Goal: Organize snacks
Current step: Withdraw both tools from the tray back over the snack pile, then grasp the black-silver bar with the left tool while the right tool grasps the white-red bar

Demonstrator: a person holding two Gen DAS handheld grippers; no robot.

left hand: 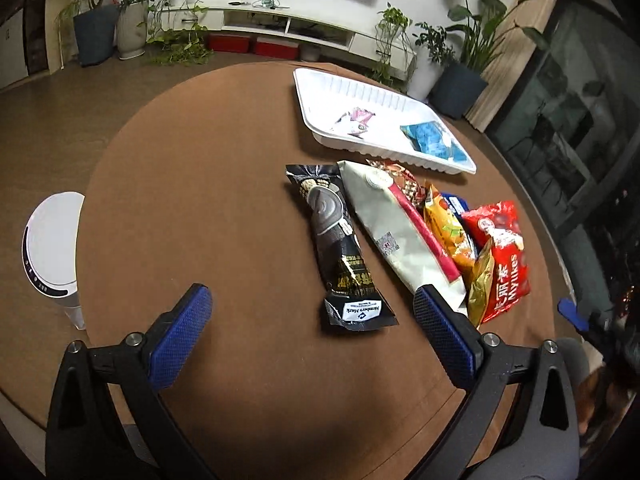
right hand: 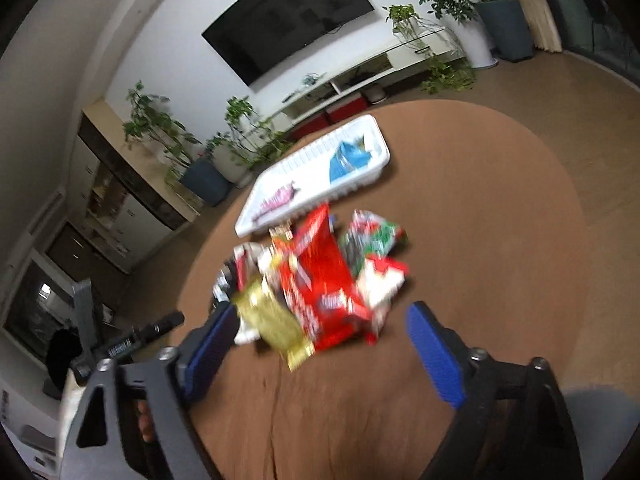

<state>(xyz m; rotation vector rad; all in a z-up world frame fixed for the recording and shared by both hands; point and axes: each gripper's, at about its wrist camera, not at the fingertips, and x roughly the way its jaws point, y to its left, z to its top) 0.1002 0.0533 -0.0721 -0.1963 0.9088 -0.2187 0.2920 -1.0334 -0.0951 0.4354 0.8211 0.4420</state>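
Now your left gripper (left hand: 312, 304) gapes empty over the long black snack packet (left hand: 340, 248). Your right gripper (right hand: 320, 320) is spread too, clamping nothing, by the red foil bag (right hand: 324, 280).

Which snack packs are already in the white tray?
Two: the blue packet and the pink-and-white wrapper lie in the white tray; all others lie on the table.

Snack colours on a brown table

A white ribbed tray (left hand: 320, 92) is seen on the brown table (left hand: 200, 160), with a blue packet (left hand: 434, 140) and a pink-and-white packet (left hand: 356, 120) in it. Beside it, a black bag (left hand: 340, 240) with gold print, a cream bag (left hand: 396, 232) with a red stripe, an orange packet (left hand: 448, 232), a gold packet (left hand: 482, 280) and a red bag (left hand: 504, 248) with white lettering are shown. Blue cross-hatched gripper pads (left hand: 180, 332) are set on black arms.
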